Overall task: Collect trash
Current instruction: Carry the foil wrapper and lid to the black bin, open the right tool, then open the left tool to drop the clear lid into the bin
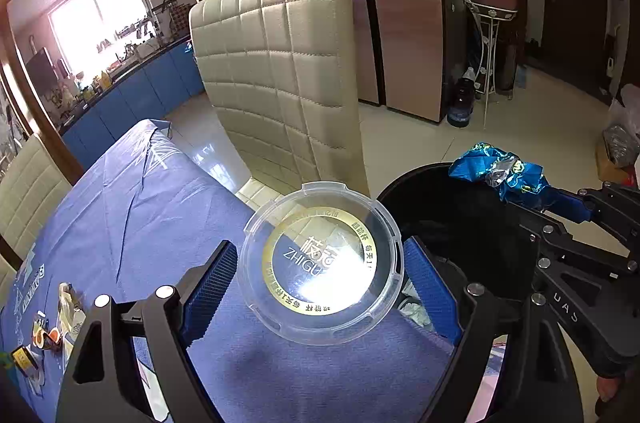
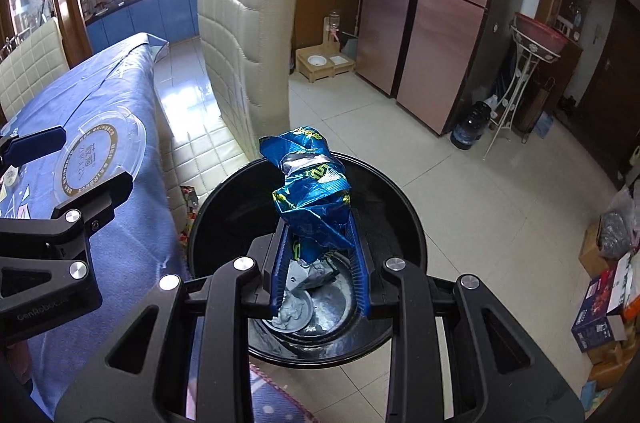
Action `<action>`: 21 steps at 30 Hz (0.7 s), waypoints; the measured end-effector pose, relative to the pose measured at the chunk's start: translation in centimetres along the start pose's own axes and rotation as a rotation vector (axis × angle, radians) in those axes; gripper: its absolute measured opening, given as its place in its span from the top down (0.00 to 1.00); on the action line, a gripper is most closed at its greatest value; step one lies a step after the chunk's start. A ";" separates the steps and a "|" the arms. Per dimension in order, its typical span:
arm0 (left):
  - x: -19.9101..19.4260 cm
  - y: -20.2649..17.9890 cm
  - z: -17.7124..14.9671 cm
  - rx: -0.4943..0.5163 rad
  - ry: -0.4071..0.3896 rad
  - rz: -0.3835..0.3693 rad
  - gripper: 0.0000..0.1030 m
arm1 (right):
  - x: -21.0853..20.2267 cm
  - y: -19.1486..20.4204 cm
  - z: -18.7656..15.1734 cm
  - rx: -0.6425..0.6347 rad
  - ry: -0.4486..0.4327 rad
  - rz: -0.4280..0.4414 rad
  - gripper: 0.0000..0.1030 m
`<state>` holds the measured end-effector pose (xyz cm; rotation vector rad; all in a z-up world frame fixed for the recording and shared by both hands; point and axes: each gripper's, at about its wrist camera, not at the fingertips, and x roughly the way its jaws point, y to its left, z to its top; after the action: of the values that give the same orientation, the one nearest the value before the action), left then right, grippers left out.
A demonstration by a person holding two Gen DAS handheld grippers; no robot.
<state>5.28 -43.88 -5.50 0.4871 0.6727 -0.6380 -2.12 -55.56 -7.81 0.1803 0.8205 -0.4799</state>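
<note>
A round clear plastic lid (image 1: 320, 263) with a gold ring and print sits between the blue pads of my left gripper (image 1: 320, 289), which grips it by the rim above the corner of the blue table. The same lid (image 2: 100, 151) shows at the left of the right wrist view. My right gripper (image 2: 318, 231) is shut on a crumpled blue foil wrapper (image 2: 312, 183) and holds it over the mouth of a black round bin (image 2: 404, 207). Grey crumpled paper and a foil dish (image 2: 296, 307) lie at the bin's bottom. From the left wrist view the wrapper (image 1: 500, 175) hangs over the bin (image 1: 460, 207).
A cream quilted chair (image 1: 280, 63) stands close behind the bin, against the table's blue cloth (image 1: 140, 223). Small wrappers (image 1: 60, 319) lie on the table at the left. Copper-coloured cabinet doors (image 2: 440, 23), a water jug (image 2: 468, 131) and boxes (image 2: 600, 303) line the tiled floor.
</note>
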 end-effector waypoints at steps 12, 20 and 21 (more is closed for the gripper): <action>0.1 -2.3 0.8 0.037 -0.007 -0.013 0.20 | -0.3 -2.3 -0.2 0.043 -0.018 -0.011 0.72; -0.4 -3.0 1.2 0.041 -0.013 -0.017 0.20 | -0.3 -3.2 -0.6 0.082 -0.004 -0.035 0.49; -0.4 -3.0 1.2 0.040 -0.013 -0.020 0.20 | -0.6 -3.6 -0.7 0.096 -0.029 -0.045 0.24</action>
<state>3.51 -46.60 -4.98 0.5130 0.6541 -0.6735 -4.62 -58.29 -7.77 0.2430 0.7756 -0.5637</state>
